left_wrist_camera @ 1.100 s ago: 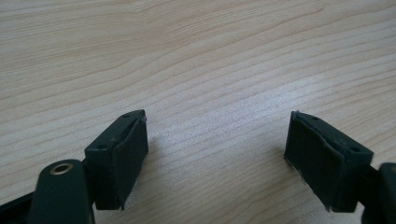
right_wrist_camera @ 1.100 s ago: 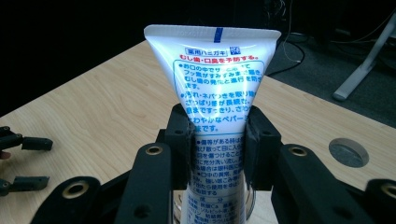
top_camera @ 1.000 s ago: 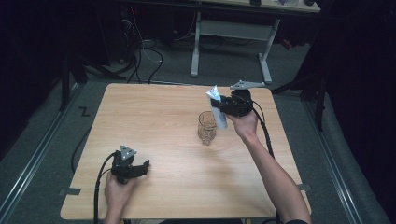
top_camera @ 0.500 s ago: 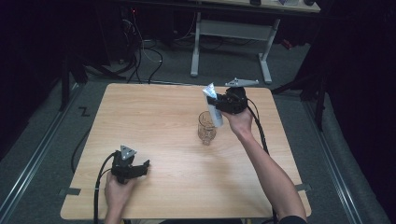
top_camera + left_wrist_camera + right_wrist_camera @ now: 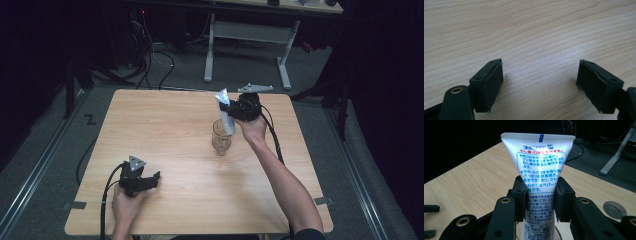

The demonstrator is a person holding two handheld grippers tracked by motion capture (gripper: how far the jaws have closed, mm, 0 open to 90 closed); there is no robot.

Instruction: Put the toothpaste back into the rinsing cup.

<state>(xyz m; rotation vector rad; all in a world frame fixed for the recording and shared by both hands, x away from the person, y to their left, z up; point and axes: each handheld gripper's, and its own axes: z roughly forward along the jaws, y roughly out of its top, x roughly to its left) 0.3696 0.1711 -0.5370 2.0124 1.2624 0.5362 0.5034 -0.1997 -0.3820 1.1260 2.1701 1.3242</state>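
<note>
A white toothpaste tube [image 5: 223,101] with blue and red print stands nearly upright, crimped end up, and my right gripper [image 5: 229,113] is shut on its middle. In the right gripper view both black pads press the tube [image 5: 539,163] from either side, with the gripper [image 5: 540,200] below the crimp. The tube's lower end hangs at the mouth of a clear drinking glass [image 5: 221,139] standing mid-table; whether it touches the glass I cannot tell. My left gripper [image 5: 154,178] rests on the table near the front left, its jaws [image 5: 540,82] wide apart over bare wood, holding nothing.
The light wooden table [image 5: 165,125] has tape marks at its front corners. A grey round disc [image 5: 613,209] lies on the table past the right jaw. Beyond the far edge stand a desk's white legs [image 5: 210,50] and floor cables [image 5: 150,55].
The right gripper has shifted slightly left and turned the tube more upright, bringing its lower end over the glass. The left gripper has stayed put.
</note>
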